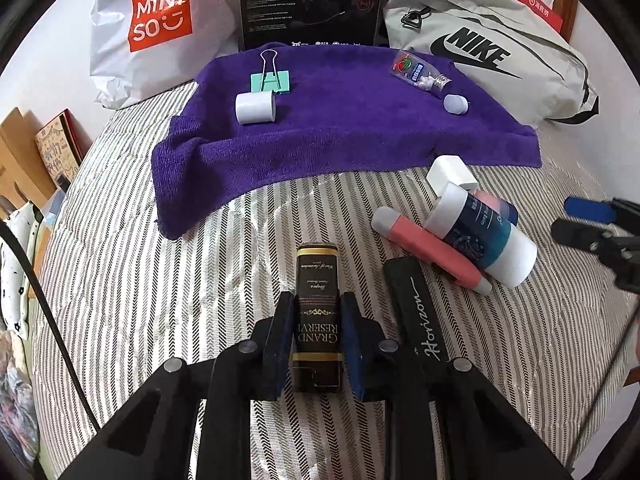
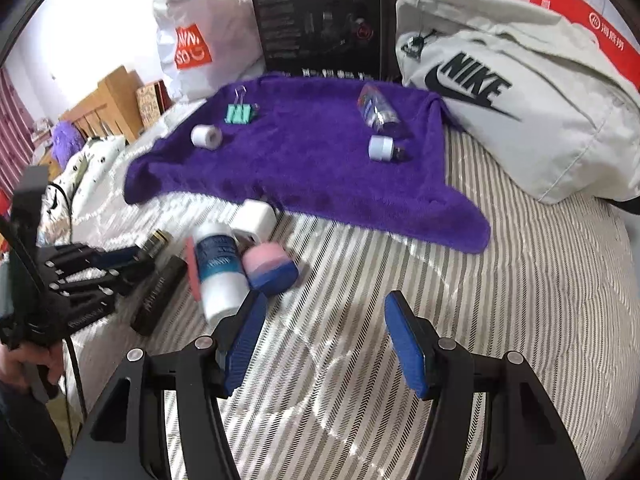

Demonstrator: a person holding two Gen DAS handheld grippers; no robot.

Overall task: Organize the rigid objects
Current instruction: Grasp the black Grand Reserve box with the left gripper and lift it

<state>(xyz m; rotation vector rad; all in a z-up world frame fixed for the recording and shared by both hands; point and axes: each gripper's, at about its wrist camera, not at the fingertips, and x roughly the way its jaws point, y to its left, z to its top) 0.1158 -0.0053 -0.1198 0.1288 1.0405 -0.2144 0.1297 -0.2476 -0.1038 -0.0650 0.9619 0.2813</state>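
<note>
Black, gold-trimmed tube point(image 1: 317, 312) lies on the striped bed point(image 1: 160, 280), clenched between the blue pads of the left tongs point(image 1: 316, 320). Just beside it lies a black case point(image 1: 416, 320). Right tongs point(image 2: 324, 340) hang released over bare bedding, near a white bottle point(image 2: 220, 276) and pink stick point(image 1: 432, 252). Purple towel point(image 1: 340, 128) carries 1 clip point(image 1: 271, 80) and 2 white caps.

Black gold-lettered tube point(image 1: 317, 312) flat on striped bedding point(image 1: 160, 280)
</note>
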